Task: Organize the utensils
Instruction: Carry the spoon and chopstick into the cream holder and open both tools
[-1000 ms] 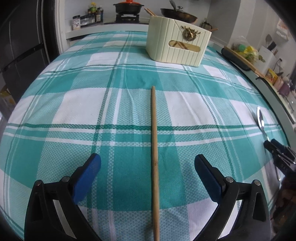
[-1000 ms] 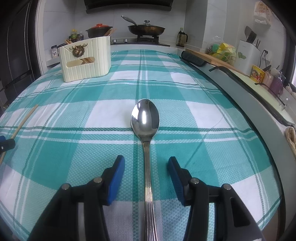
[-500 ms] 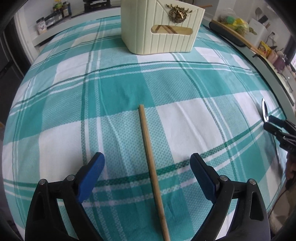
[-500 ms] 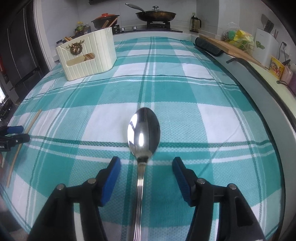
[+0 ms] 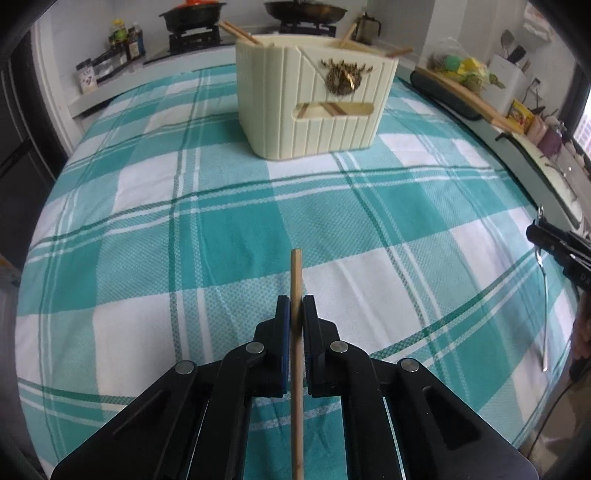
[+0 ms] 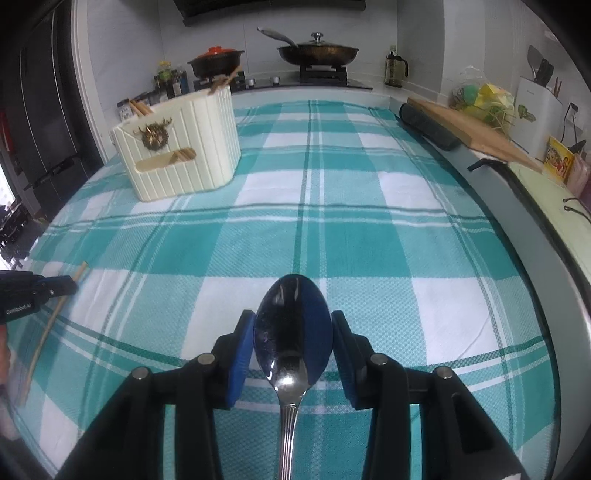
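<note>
Left gripper [image 5: 295, 314] clamped on 1 wooden chopstick [image 5: 296, 273] above the checked cloth [image 5: 147, 258]. Right gripper [image 6: 293, 334] pinches the spoon [image 6: 291, 328] bowl between its pads; cream holder [image 6: 177, 151] well beyond.

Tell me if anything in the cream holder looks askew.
Yes. In the holder, the chopsticks lean at crossed angles and poke past the rim instead of standing together. Otherwise nothing stands out: the left tool is shut on a chopstick, the right tool on the spoon.
</note>
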The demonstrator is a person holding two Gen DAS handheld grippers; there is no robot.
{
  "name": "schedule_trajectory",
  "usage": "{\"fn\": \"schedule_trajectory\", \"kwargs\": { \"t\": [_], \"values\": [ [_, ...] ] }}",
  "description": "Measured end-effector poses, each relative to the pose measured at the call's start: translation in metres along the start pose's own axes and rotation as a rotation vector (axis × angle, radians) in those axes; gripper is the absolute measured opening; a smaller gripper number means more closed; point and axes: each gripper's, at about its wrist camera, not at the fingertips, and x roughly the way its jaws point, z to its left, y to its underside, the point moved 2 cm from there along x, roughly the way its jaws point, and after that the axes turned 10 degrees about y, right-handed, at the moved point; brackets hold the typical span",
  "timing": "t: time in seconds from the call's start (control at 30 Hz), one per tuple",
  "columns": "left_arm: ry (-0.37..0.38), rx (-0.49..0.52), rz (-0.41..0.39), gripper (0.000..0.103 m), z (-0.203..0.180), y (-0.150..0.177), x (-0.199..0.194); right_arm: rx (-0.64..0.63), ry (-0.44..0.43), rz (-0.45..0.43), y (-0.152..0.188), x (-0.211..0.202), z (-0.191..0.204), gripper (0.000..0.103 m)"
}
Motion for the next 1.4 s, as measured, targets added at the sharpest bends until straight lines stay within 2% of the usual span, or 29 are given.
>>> {"fn": "schedule_trajectory", "kwargs": {
  "t": [0.23, 0.43, 0.6, 0.97, 1.23, 1.4],
  "values": [
    [0.043, 0.000, -0.225, 0.005, -0.018, -0.024, -0.088, 0.011, -0.054, -0.157, -0.030, -0.068, 0.000, 0.041],
    [0.071, 0.008, -0.347, 0.004, -0.026, -0.048, -0.135, 0.031, -0.075, -0.259, -0.051, -0.105, 0.000, 0.041],
    [0.088, 0.004, -0.379, 0.004, -0.026, -0.068, -0.150, 0.036, -0.087, -0.309, -0.077, -0.116, 0.004, 0.041],
    [0.119, 0.014, -0.401, 0.004, -0.025, -0.108, -0.170, 0.007, -0.153, -0.333, -0.153, -0.130, 0.017, 0.041],
    [0.108, 0.036, -0.505, 0.004, -0.026, -0.183, -0.196, -0.012, -0.214, -0.394, -0.237, -0.144, 0.041, 0.041],
    [0.067, 0.049, -0.550, 0.004, -0.023, -0.233, -0.183, -0.028, -0.226, -0.464, -0.285, -0.140, 0.061, 0.041]
  ]
}}
